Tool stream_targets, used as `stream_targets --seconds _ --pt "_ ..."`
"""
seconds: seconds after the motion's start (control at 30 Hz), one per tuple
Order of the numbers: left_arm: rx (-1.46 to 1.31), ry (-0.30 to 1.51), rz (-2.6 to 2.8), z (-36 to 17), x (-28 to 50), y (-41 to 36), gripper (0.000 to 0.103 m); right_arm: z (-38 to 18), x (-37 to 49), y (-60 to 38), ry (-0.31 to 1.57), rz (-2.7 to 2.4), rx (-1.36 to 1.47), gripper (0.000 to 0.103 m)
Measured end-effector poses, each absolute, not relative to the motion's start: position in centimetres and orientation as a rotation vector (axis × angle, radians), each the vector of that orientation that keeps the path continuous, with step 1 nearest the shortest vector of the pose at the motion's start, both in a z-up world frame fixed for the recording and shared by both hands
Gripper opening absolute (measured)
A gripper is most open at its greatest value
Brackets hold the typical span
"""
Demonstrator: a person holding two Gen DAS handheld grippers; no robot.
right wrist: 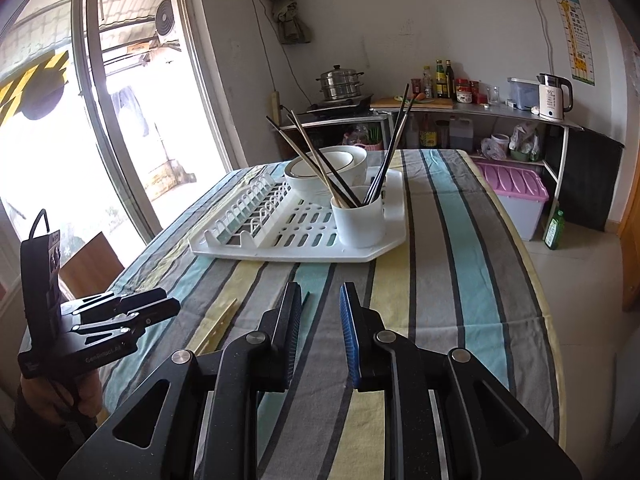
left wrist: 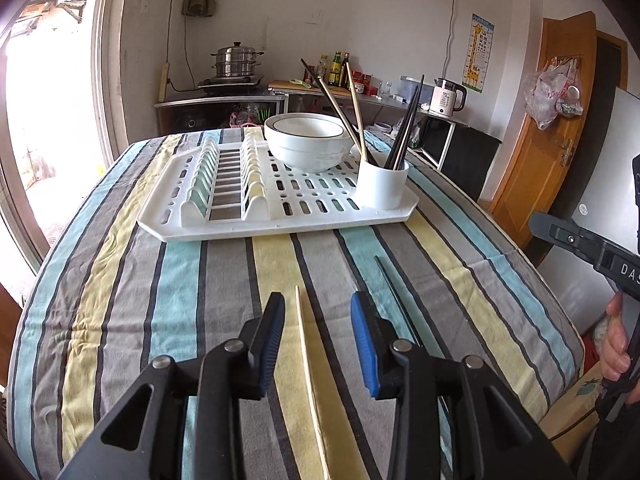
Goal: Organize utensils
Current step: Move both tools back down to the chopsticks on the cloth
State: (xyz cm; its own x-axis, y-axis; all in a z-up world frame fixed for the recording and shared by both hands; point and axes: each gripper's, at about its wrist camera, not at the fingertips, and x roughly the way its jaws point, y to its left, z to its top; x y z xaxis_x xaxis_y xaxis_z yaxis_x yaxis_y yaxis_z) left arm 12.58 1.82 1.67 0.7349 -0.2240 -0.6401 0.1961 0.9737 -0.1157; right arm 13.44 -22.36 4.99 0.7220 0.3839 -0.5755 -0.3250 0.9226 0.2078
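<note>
A pale wooden chopstick [left wrist: 308, 360] lies on the striped tablecloth between the jaws of my left gripper [left wrist: 317, 304], which is open; neither pad touches it. A dark chopstick [left wrist: 394, 294] lies just right of that gripper. In the right wrist view my right gripper [right wrist: 321, 294] hovers low over the cloth with a narrow gap between its pads. The dark chopstick's tip [right wrist: 305, 300] shows in that gap beside the left finger, not pinched. The white holder cup [left wrist: 382, 188] on the dish rack [left wrist: 280, 226] holds several chopsticks.
A white bowl [left wrist: 304, 144] sits on the rack behind the cup. The left gripper [right wrist: 170, 300] shows at the left of the right wrist view, over the pale chopstick [right wrist: 220, 326]. A glass door is on the left; a kitchen counter, a kettle and a purple-lidded bin [right wrist: 516, 188] stand beyond the table.
</note>
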Motion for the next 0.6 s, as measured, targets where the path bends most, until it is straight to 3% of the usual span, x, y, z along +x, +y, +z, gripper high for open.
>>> stream_targets --seconds 0.43,0.6 --pt "-0.027 0.864 -0.211 -2.0 15.3 1.8 0.036 1.4 15.3 -19.2 0.776 0.408 0.084 0.02" --pt "-0.016 0.914 -0.214 -3.1 16.7 1.6 0.029 0.0 16.9 -18.1 0.831 0.406 0.085 0.02"
